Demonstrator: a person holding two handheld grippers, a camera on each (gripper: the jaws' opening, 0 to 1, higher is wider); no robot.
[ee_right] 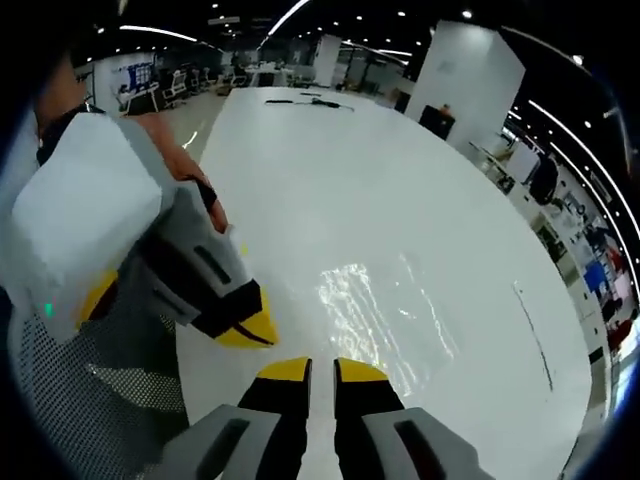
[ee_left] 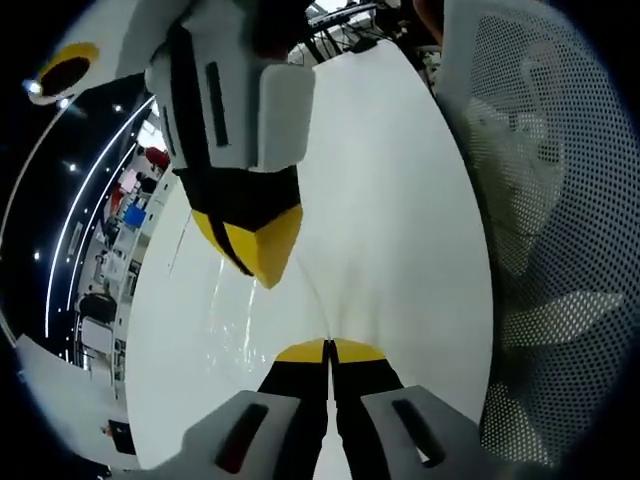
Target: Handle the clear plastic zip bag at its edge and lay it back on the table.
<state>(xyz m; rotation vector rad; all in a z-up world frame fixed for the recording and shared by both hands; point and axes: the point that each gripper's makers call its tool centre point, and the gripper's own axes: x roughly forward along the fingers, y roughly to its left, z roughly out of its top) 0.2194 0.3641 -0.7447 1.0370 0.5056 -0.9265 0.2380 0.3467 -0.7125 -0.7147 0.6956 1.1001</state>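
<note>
Only right gripper (ee_right: 322, 368) view: person's hand (ee_right: 185, 175).

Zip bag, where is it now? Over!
Left gripper shut on zip bag edge. Right gripper jaws near shut, grip unclear. Bag across white table. Nothing blocking.

Ceiling strip lights (ee_right: 150, 32) and small spot lamps are shining from above in a dim hall, while the white table (ee_right: 400, 200) is glowing bright, nearly washing out in the left gripper view. Glare is glinting off the clear plastic zip bag (ee_right: 385, 305), showing its creases. Fisheye distortion is bending the table edges and light strips, and the mesh chair back (ee_left: 545, 200) is softening near the frame edge.
</note>
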